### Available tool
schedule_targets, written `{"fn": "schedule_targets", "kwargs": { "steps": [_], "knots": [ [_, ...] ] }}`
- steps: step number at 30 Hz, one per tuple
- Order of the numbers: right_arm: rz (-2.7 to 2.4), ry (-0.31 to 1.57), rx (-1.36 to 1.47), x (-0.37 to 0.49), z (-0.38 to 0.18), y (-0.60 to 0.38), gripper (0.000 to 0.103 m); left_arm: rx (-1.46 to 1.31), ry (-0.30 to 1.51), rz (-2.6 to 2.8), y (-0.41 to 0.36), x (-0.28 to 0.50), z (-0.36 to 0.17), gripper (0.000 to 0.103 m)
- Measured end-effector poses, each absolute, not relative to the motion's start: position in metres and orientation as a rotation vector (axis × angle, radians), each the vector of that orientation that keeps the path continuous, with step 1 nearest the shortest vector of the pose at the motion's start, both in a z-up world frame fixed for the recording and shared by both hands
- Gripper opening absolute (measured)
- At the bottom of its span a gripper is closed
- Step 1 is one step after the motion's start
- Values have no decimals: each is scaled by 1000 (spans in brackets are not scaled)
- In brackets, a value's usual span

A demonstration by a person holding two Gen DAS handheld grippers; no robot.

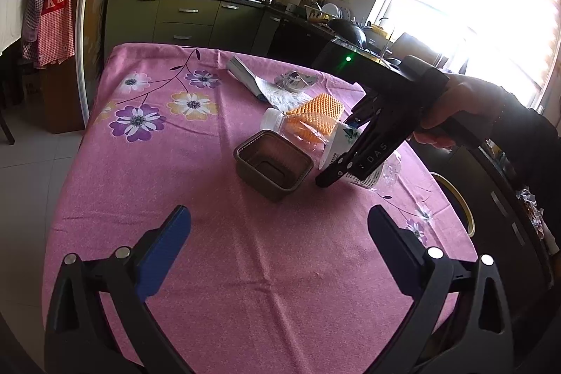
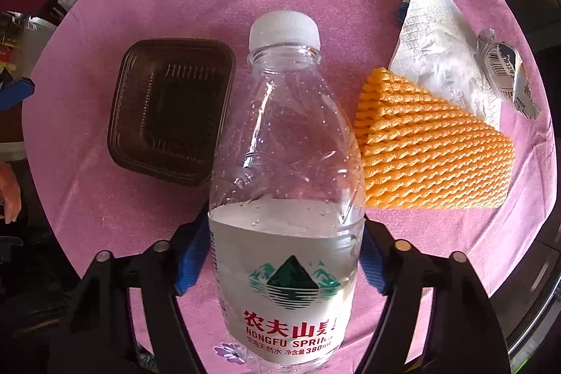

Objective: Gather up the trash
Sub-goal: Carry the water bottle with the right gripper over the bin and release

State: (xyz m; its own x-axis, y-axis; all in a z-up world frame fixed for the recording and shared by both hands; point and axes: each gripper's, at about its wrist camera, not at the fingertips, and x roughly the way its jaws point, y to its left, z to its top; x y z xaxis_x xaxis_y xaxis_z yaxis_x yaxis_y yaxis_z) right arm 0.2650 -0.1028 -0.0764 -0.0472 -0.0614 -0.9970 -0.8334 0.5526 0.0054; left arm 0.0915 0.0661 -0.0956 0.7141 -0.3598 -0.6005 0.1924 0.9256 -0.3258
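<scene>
My right gripper (image 2: 280, 255) is shut on a clear plastic water bottle (image 2: 284, 163) with a white cap, held tilted just above the pink flowered tablecloth (image 2: 105, 205); the bottle also shows in the left wrist view (image 1: 315, 142) with the right gripper (image 1: 336, 170) around it. A brown plastic tray (image 2: 168, 111) lies left of the bottle, also in the left wrist view (image 1: 273, 163). An orange foam net (image 2: 431, 146), a white napkin (image 2: 438, 58) and a crumpled wrapper (image 2: 508, 76) lie to the right. My left gripper (image 1: 280, 226) is open and empty above the near part of the table.
The table's right edge sits next to a dark bin with trash in it (image 1: 498, 198). A folded paper packet (image 1: 242, 69) lies farther back on the table. Kitchen cabinets (image 1: 182, 20) stand behind, an apron (image 1: 52, 6) hangs at left.
</scene>
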Motion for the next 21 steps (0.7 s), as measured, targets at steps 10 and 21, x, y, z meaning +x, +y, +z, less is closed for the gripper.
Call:
{"fn": "schedule_targets", "kwargs": {
  "steps": [10, 21],
  "knots": [
    [725, 1493, -744, 251, -72, -119, 64, -231, 711, -301, 61, 89, -93, 96],
    [721, 1465, -475, 243, -51, -196, 64, -205, 722, -328, 43, 89, -94, 96]
  ]
}}
